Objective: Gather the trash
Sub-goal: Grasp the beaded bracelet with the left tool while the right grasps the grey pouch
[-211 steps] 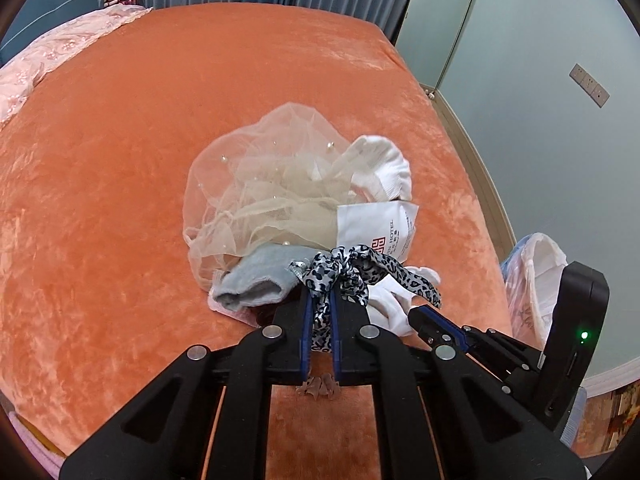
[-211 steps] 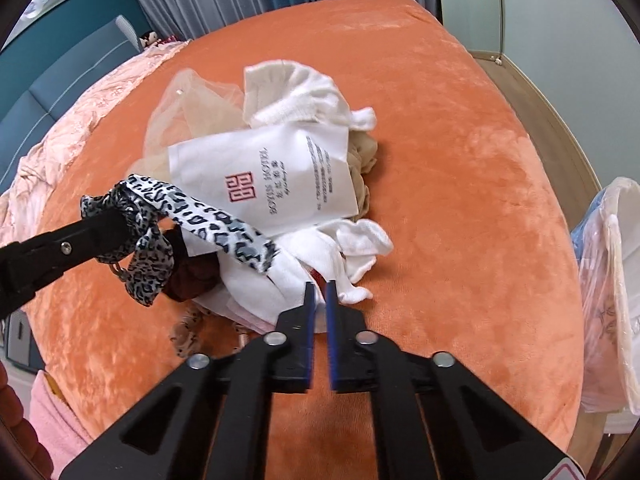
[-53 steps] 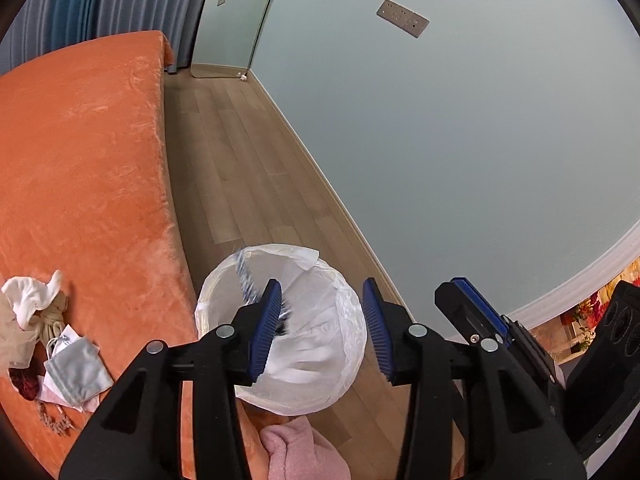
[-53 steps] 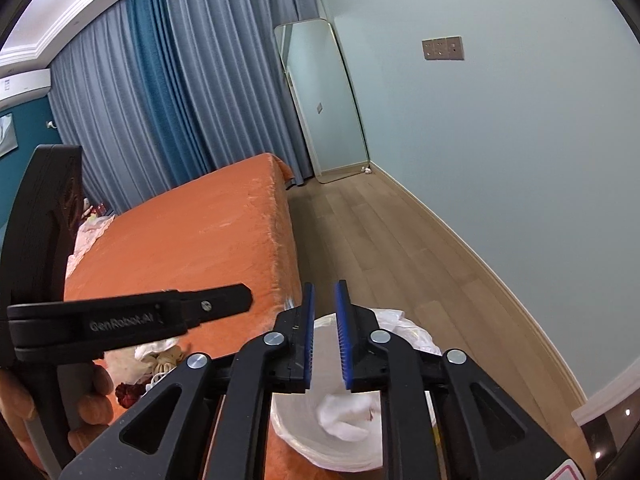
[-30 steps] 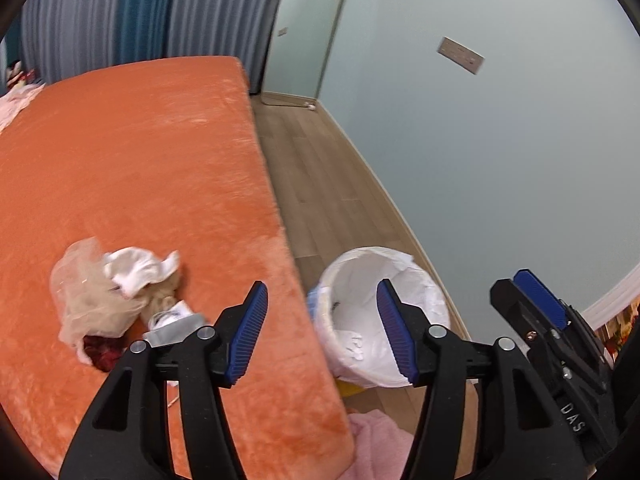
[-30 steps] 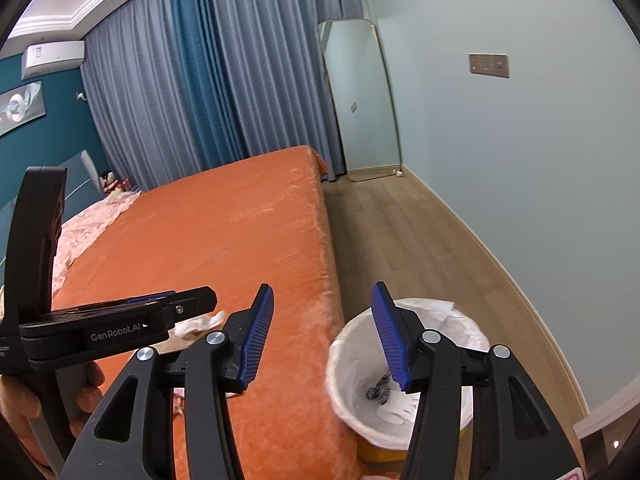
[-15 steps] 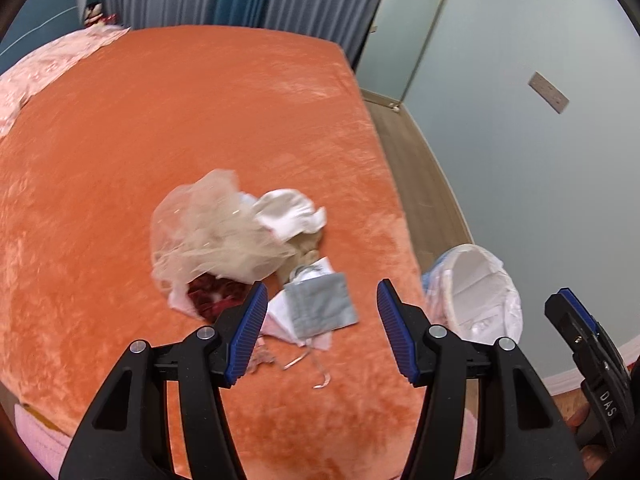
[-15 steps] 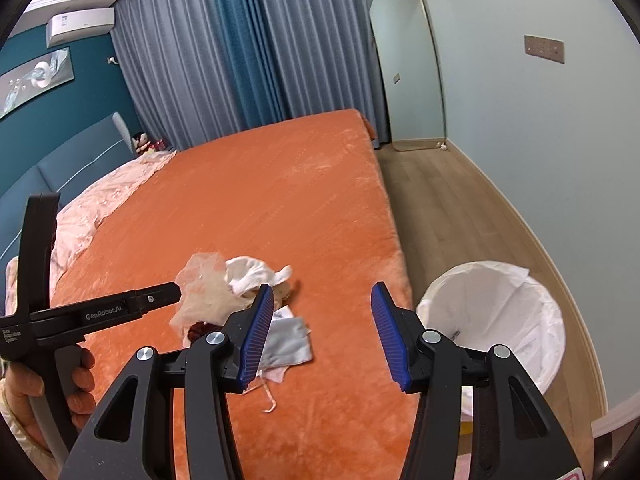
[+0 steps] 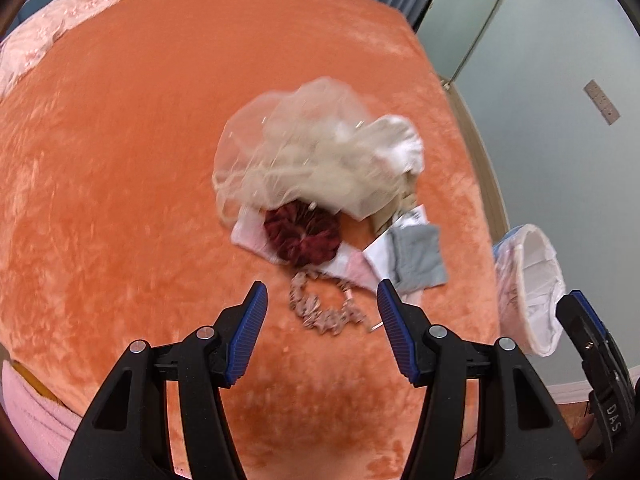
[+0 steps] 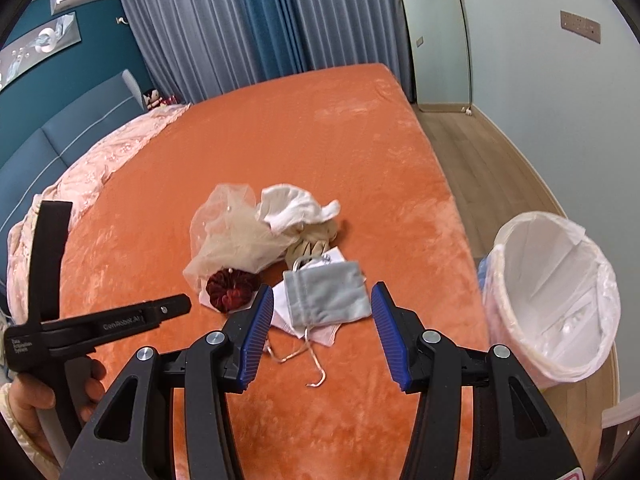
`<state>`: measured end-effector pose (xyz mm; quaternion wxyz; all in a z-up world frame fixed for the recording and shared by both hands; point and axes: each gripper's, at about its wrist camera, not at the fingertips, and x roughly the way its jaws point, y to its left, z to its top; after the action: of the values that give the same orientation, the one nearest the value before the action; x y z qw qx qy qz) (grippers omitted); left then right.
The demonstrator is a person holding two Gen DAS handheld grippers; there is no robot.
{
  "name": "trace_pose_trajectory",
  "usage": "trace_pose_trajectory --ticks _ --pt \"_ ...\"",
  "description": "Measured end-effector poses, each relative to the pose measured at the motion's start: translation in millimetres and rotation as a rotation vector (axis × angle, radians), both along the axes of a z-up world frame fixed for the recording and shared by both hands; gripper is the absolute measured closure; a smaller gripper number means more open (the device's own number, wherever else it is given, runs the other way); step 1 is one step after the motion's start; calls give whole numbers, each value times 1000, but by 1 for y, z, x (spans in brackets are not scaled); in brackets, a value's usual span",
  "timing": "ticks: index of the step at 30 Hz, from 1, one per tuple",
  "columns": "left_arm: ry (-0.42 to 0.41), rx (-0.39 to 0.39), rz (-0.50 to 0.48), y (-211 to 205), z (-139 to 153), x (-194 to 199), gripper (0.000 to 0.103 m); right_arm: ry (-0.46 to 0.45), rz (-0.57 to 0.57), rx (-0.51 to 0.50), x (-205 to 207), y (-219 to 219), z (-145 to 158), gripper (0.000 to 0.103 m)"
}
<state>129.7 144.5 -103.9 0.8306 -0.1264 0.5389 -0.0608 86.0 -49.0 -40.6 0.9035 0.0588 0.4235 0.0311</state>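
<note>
A pile of trash lies on the orange bed (image 9: 120, 160): a beige tulle net (image 9: 296, 152), a white cloth (image 9: 396, 140), a dark red scrunchie (image 9: 302, 234), a grey pouch (image 9: 418, 258) and a pinkish lace scrunchie (image 9: 320, 308). My left gripper (image 9: 322, 312) is open and empty, just above the lace scrunchie. My right gripper (image 10: 322, 316) is open and empty, near the grey pouch (image 10: 326, 298). The scrunchie (image 10: 231, 290), the net (image 10: 230, 236) and the white cloth (image 10: 294, 206) lie beyond it. The white-lined trash bin (image 10: 556, 300) stands off the bed's right edge; it also shows in the left wrist view (image 9: 534, 280).
A pink quilt (image 10: 100, 160) covers the bed's far left. Grey-blue curtains (image 10: 248, 20) and a standing mirror (image 10: 436, 32) are at the back. Wood floor (image 10: 492, 160) runs along the pale wall on the right. The left gripper's body (image 10: 100, 320) shows at the right view's left.
Both grippers let go over the bin, then swung back from it to the bed. The left one has come down close over the pile. Both stay open.
</note>
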Motion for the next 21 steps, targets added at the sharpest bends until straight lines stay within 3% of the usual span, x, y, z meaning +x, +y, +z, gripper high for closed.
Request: trace_pose_trajectory --ticks 8,18,21 --pt "101 19 -1 -2 -54 11 49 85 22 -14 20 16 -42 53" --pt "179 37 -23 -8 -95 34 65 194 46 -34 58 31 -94 55" --pt "168 62 -37 -12 -98 37 70 220 53 -39 69 36 -109 56"
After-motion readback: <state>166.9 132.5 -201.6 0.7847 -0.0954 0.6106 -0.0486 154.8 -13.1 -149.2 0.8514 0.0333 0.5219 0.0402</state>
